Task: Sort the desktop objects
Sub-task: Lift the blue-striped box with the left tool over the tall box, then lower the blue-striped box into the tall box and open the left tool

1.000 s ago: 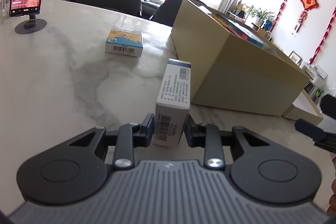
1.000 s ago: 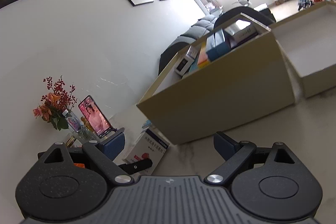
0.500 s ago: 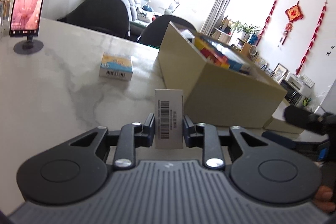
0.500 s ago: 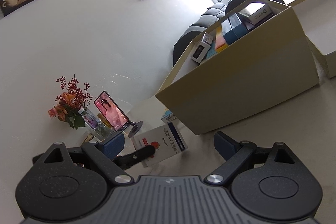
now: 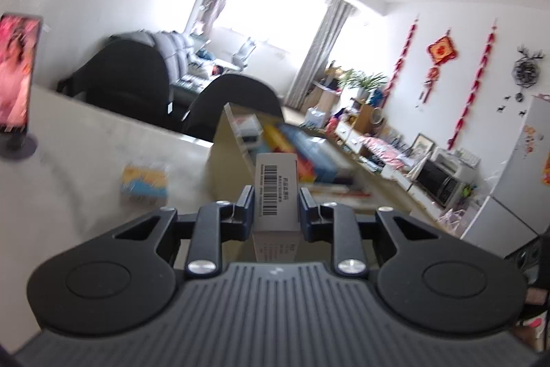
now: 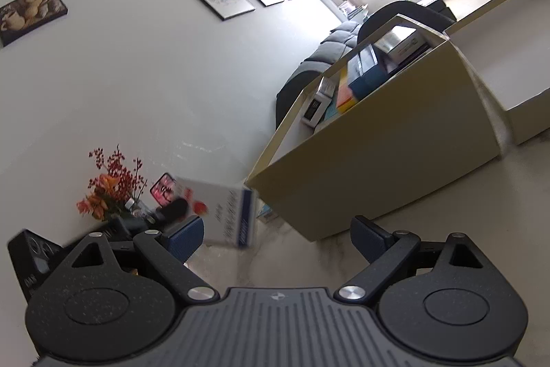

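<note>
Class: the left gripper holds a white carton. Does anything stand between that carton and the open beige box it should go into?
Nothing visible does. The carton, shut in the left gripper, is off the table, facing the box; only the box's near wall remains to clear.

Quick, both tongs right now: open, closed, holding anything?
Left tongs: closed on the white barcoded box, lifted toward the beige carton.
Right tongs: open, holding nothing.

Two matching hand-held grippers, black and grey

Left gripper [image 5: 276, 207] and right gripper [image 6: 276, 238]: ribbed grey body; black linkage arms with round discs; silver screws; dark blue fingers [image 6: 184, 234].
</note>
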Demonstrator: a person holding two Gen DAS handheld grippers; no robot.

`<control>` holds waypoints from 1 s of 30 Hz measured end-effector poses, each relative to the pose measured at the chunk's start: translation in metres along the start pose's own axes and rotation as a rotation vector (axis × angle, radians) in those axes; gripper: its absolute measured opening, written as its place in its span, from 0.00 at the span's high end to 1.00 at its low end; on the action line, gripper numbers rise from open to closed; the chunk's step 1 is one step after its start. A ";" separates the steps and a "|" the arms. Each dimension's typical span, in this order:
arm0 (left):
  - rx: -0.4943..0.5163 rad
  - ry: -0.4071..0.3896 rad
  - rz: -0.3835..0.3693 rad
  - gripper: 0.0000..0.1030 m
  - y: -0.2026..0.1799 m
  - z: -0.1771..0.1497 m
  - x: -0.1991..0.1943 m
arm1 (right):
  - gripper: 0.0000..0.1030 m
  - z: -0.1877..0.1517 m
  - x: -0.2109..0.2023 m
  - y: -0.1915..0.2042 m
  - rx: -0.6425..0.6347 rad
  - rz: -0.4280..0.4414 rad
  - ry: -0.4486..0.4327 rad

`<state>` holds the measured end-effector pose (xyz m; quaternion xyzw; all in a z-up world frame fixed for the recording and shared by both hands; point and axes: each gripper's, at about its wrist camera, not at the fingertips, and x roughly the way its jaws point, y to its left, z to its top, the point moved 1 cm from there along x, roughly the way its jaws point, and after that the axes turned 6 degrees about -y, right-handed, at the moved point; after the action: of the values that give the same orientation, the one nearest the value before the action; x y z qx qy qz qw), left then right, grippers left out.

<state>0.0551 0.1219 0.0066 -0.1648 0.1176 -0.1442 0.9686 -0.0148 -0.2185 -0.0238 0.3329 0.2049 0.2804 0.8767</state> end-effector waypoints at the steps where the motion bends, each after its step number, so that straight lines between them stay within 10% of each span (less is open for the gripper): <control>1: 0.006 -0.004 -0.008 0.76 -0.002 0.004 0.004 | 0.09 0.001 -0.001 -0.001 0.003 -0.003 -0.006; 17: 0.094 -0.040 -0.085 0.76 -0.035 0.033 0.056 | 0.09 0.013 -0.009 -0.016 0.030 -0.030 -0.059; 30: 0.105 0.051 0.020 0.76 -0.021 0.025 0.126 | 0.09 0.011 -0.008 -0.017 0.042 -0.043 -0.065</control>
<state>0.1743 0.0698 0.0138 -0.1090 0.1364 -0.1446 0.9740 -0.0090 -0.2394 -0.0267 0.3555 0.1894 0.2460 0.8816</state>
